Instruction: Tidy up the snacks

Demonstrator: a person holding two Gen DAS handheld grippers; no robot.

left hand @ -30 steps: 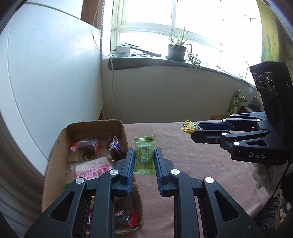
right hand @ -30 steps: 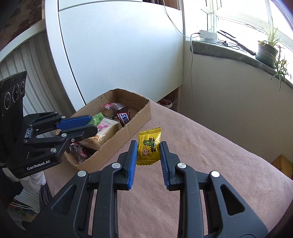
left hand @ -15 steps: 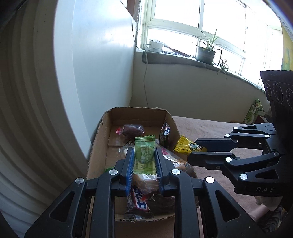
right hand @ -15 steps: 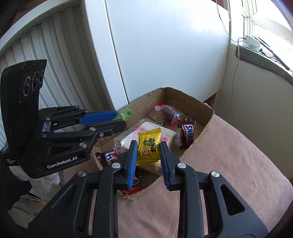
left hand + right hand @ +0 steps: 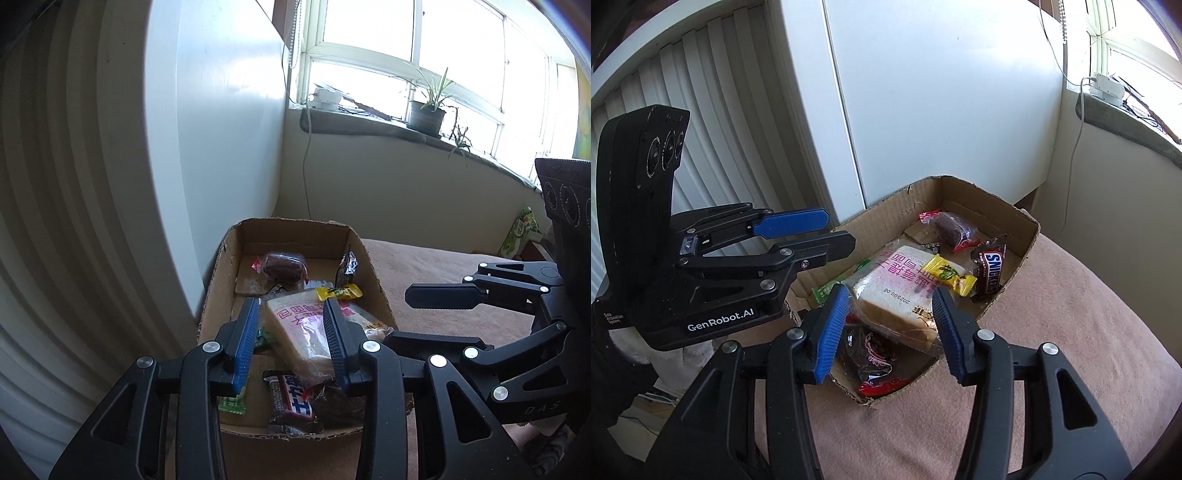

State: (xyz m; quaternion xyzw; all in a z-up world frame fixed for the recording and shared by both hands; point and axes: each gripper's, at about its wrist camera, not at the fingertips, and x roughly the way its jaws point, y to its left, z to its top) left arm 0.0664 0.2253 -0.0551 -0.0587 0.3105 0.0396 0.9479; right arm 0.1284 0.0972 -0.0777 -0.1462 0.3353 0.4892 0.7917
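Both candies have dropped into the cardboard box [image 5: 1023,236]: yellow candy [image 5: 948,275] on the bread packet [image 5: 897,291], green one [image 5: 232,404] at seven o'clock. Left gripper [image 5: 291,345] and right gripper [image 5: 891,328] are opening, empty.

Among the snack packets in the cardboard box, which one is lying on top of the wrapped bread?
The yellow candy packet. It rests on the bread pack, at the edge nearest the Snickers bar, which stands beside the bread, not on it.
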